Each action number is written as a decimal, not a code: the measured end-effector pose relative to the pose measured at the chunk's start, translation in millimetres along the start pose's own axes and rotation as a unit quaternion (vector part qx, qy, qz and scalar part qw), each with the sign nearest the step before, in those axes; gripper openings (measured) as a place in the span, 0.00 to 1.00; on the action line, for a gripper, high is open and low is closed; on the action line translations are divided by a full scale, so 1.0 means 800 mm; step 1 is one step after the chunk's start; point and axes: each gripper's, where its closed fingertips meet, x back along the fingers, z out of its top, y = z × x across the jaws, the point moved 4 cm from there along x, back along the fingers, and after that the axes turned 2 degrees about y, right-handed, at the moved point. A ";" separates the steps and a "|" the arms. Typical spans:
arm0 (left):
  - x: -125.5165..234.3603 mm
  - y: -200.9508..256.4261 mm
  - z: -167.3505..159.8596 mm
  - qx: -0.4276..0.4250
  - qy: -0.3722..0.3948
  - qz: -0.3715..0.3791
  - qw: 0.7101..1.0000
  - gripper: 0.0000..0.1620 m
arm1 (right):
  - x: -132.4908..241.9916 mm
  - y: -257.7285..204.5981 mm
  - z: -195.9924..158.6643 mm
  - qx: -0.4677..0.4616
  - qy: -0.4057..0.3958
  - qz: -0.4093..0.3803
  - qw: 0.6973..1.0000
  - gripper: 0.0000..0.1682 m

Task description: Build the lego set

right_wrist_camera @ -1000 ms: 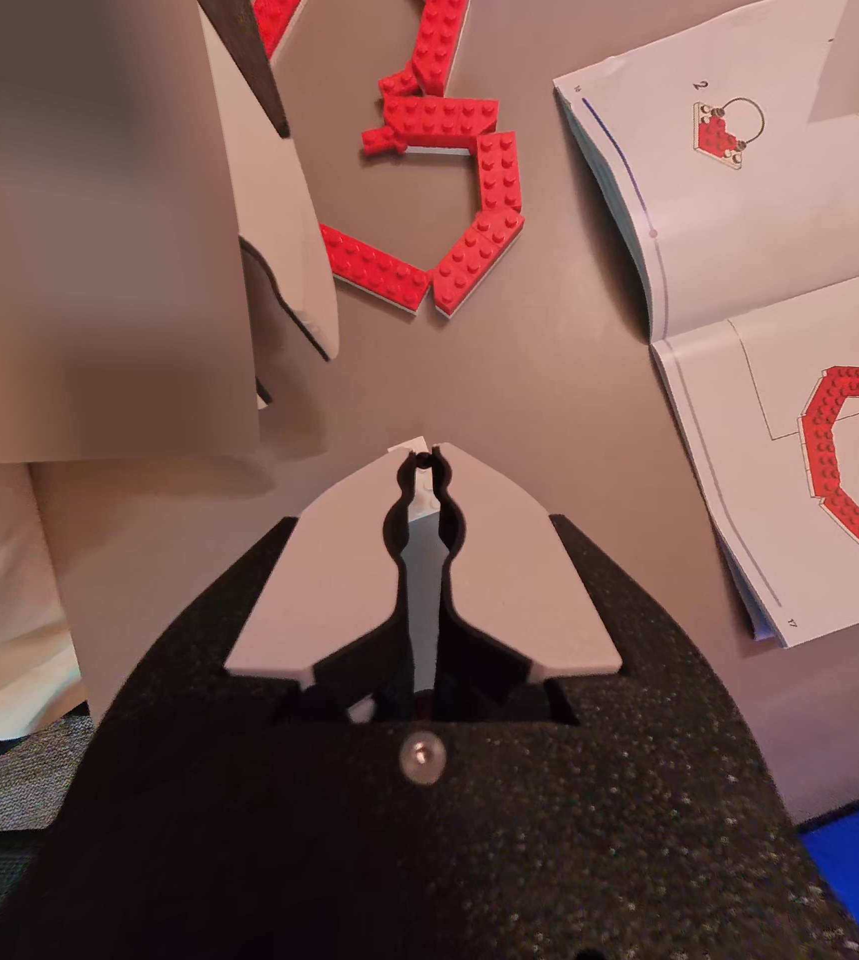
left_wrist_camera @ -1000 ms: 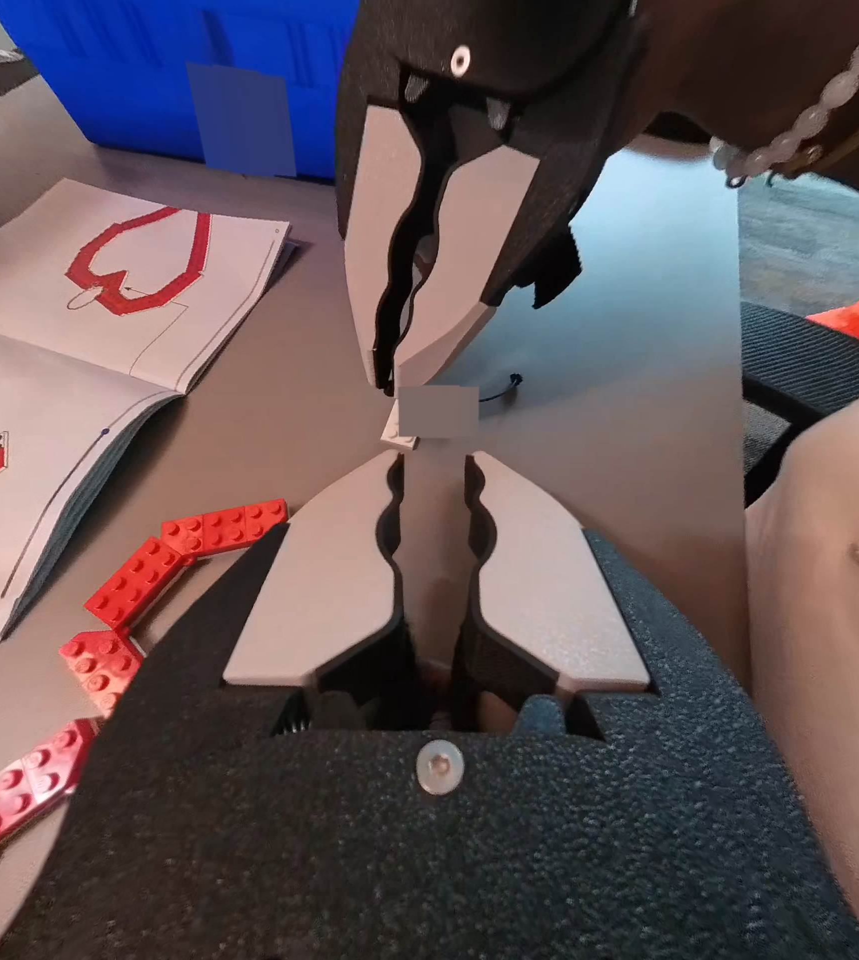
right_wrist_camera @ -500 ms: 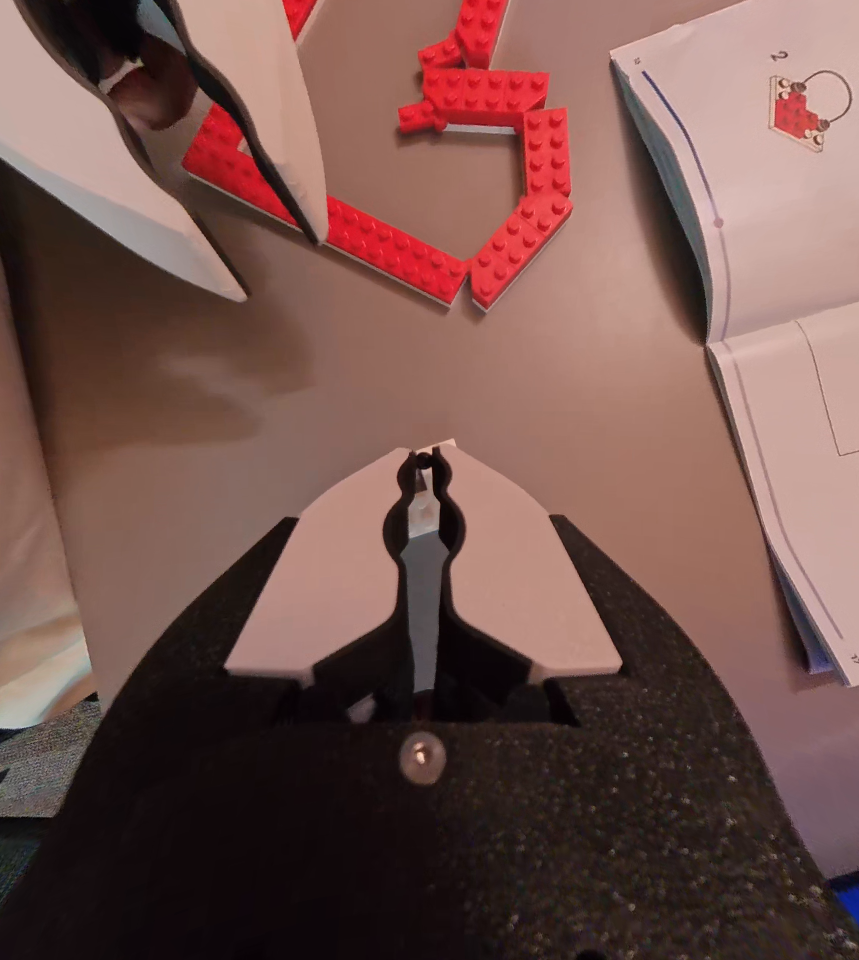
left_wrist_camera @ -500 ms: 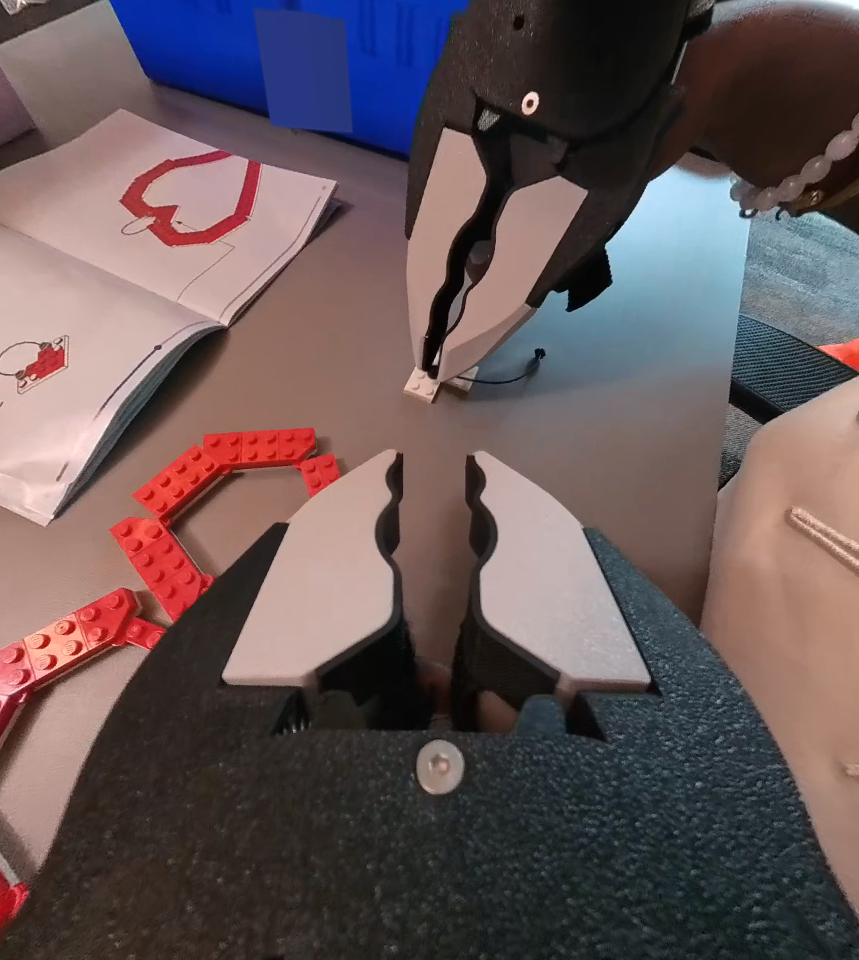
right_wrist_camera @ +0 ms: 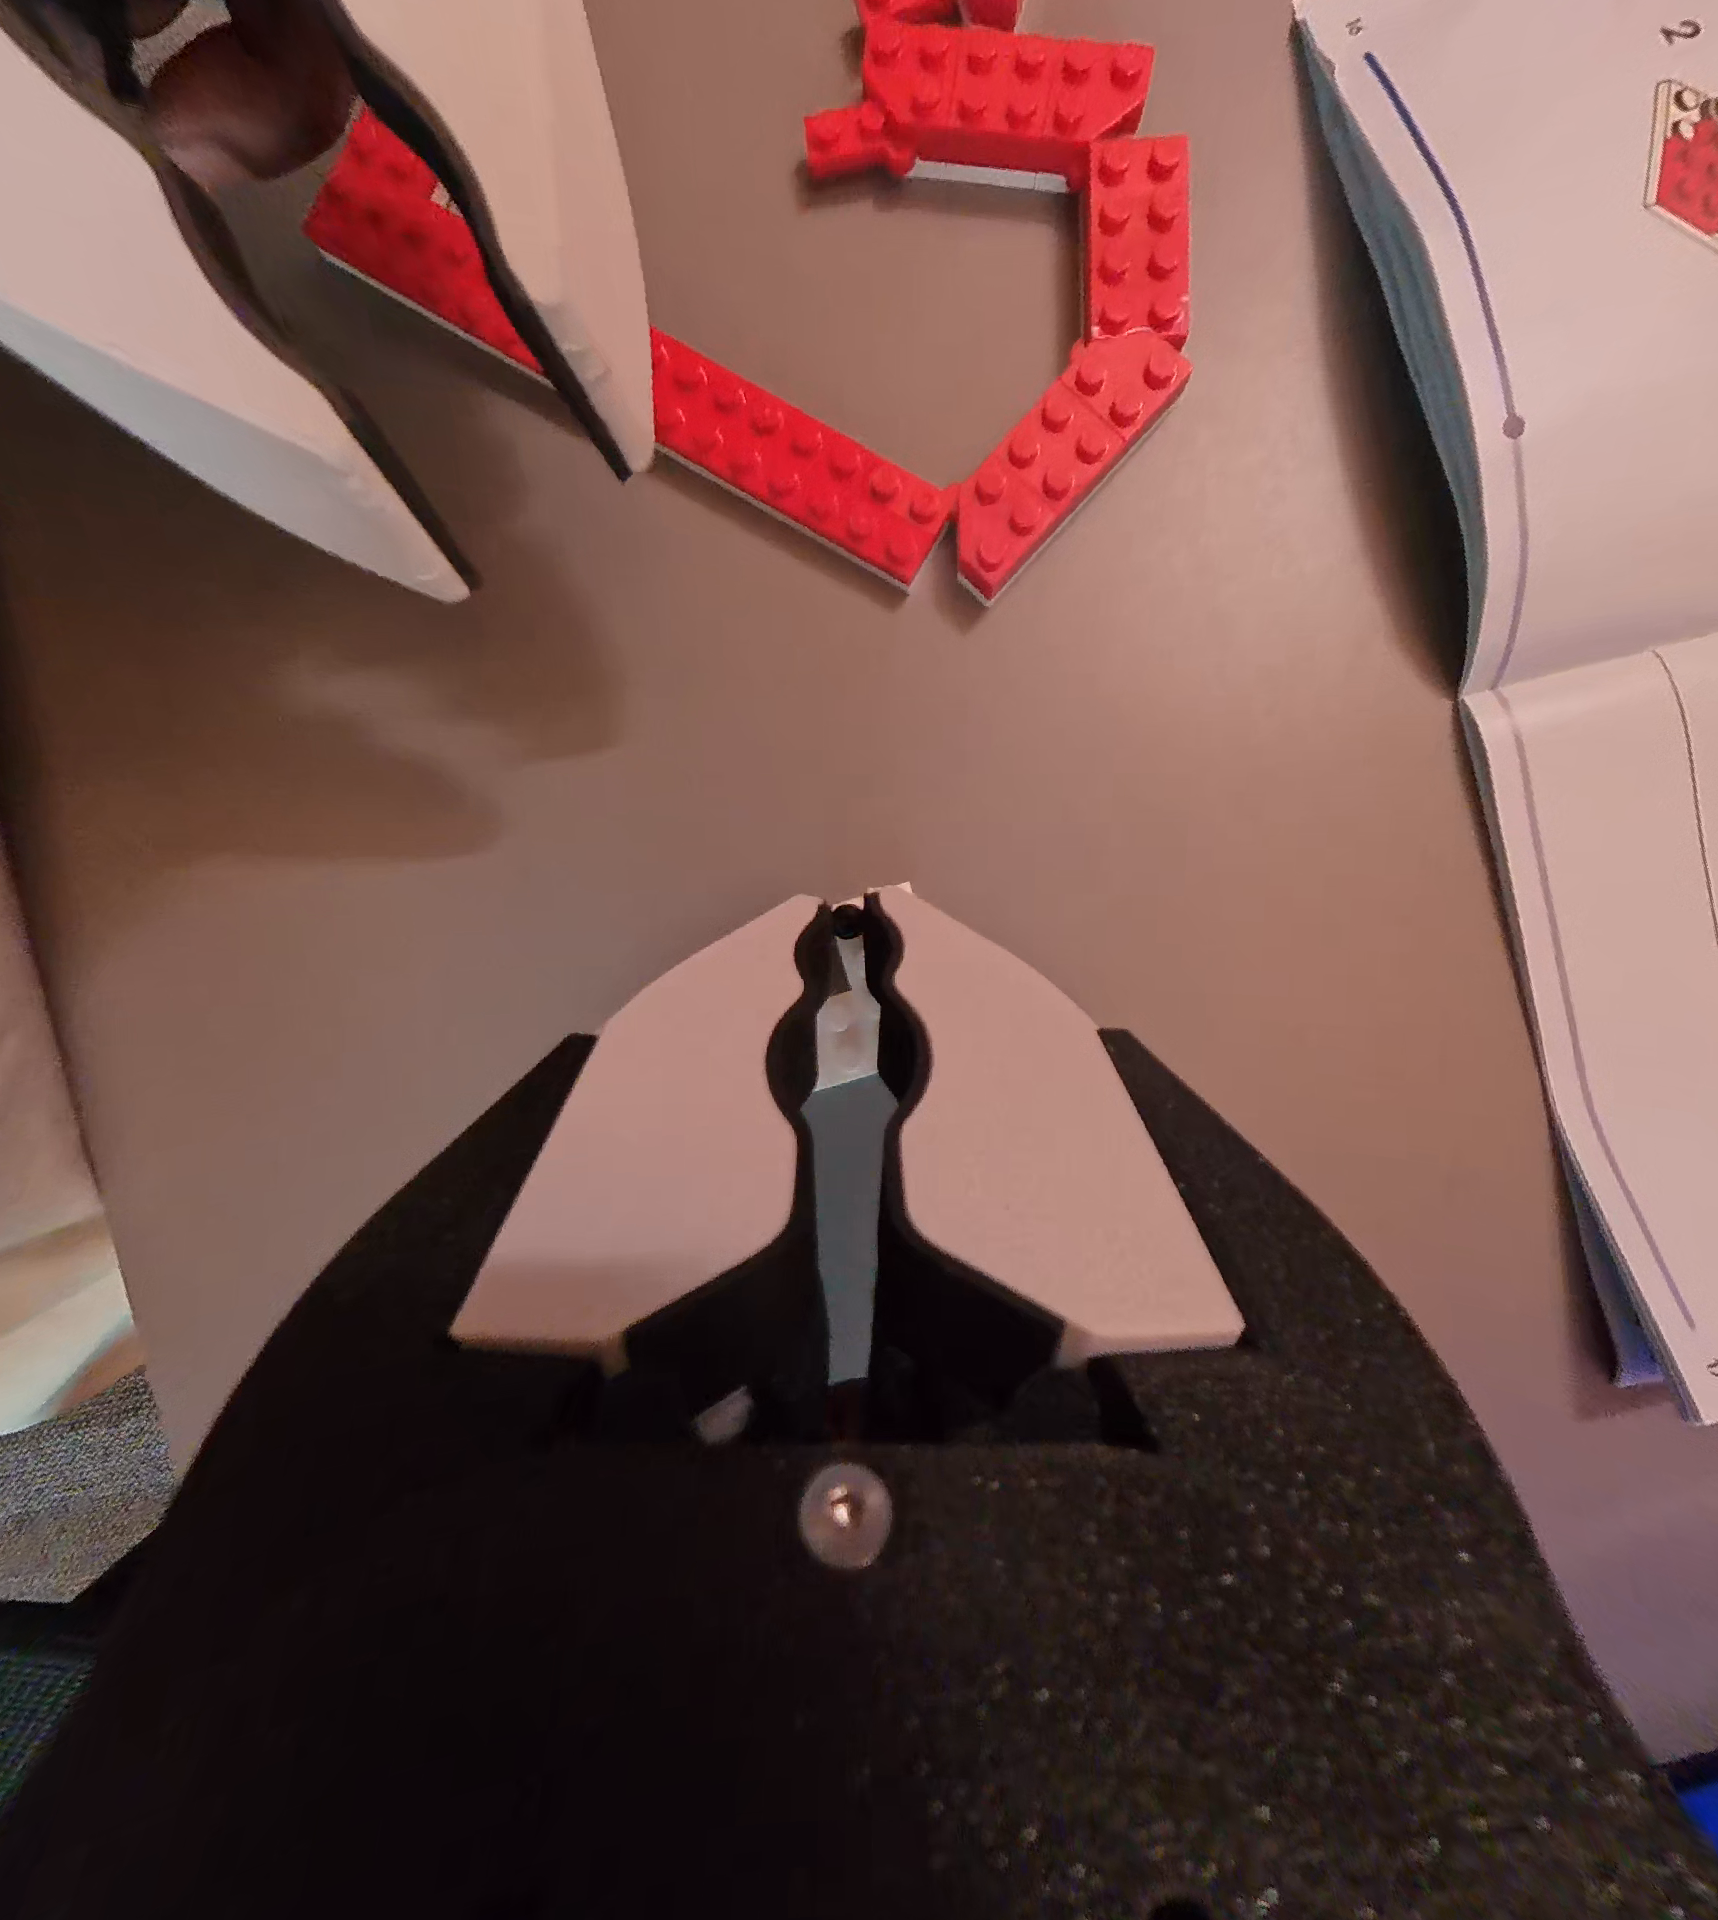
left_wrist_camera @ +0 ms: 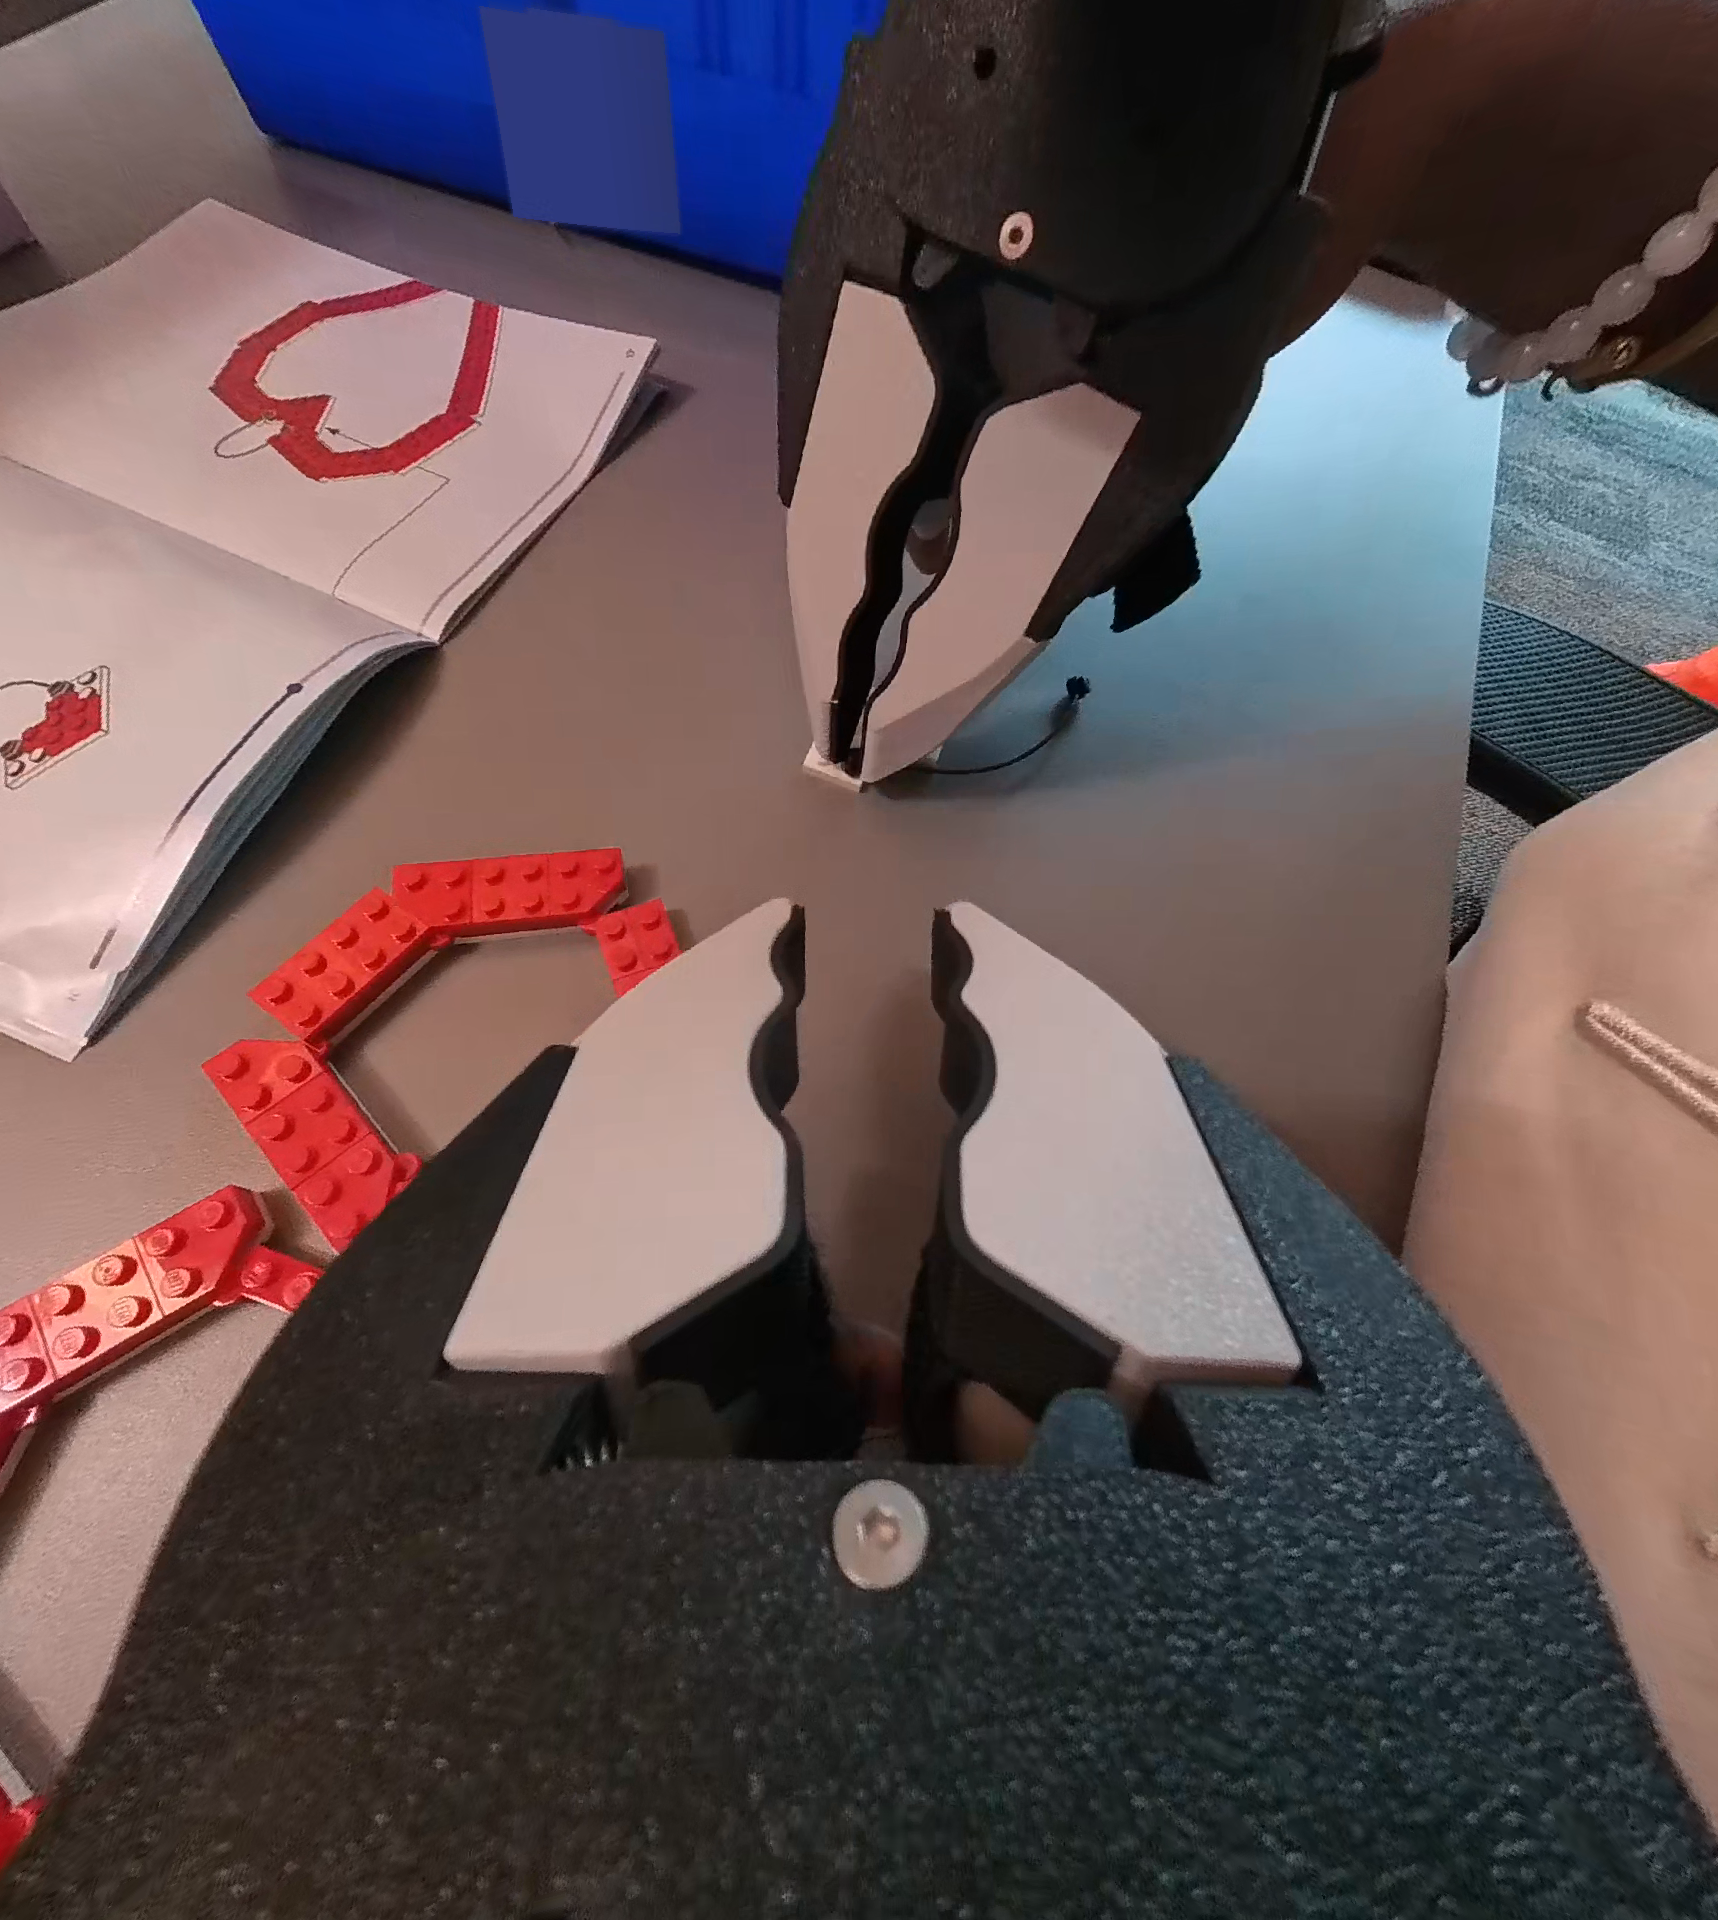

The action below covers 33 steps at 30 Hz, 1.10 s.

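Grippers first: my left gripper (left_wrist_camera: 865, 920) has its jaws parted with a clear gap and nothing in them, hovering over the grey table (left_wrist_camera: 1198, 883) just beside the red brick chain (left_wrist_camera: 346, 1029). My right gripper (right_wrist_camera: 847, 902) is pinched nearly closed, tips down against the table, and it has a small white plate (right_wrist_camera: 847, 1044) clamped between the fingers; from the left wrist view that same white plate (left_wrist_camera: 827, 762) pokes out under the fingertips and sits right on the tabletop. A thin black cord (left_wrist_camera: 1011, 748) trails out just beside the right gripper's tip, one end looks caught right at the tips in the right wrist view, though I can't tell whether it's fixed to the plate.

The red brick chain is a bent, open outline of studded plates with a pale layer underneath, lying flat on the table between the two grippers and the instruction booklet (left_wrist_camera: 242, 540). The booklet is open, lying flat, showing a red heart outline drawing on one page. A blue bin (left_wrist_camera: 398, 94) stands at the far edge of the table behind the booklet
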 end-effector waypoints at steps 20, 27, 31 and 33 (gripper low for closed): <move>0.000 -0.001 -0.004 0.002 0.010 -0.022 1.000 0.14 | -0.001 0.000 0.007 -0.007 -0.086 -0.021 0.996 0.03; 0.000 -0.003 -0.006 0.003 0.004 -0.021 1.000 0.14 | -0.004 -0.002 0.009 -0.028 -0.089 -0.005 0.996 0.02; 0.004 -0.003 -0.005 -0.006 -0.002 -0.011 1.000 0.14 | -0.005 -0.002 0.007 0.005 -0.079 0.007 0.997 0.00; 0.008 -0.002 -0.003 -0.007 -0.001 -0.007 1.000 0.14 | -0.008 -0.012 0.013 0.026 -0.064 0.016 0.997 0.06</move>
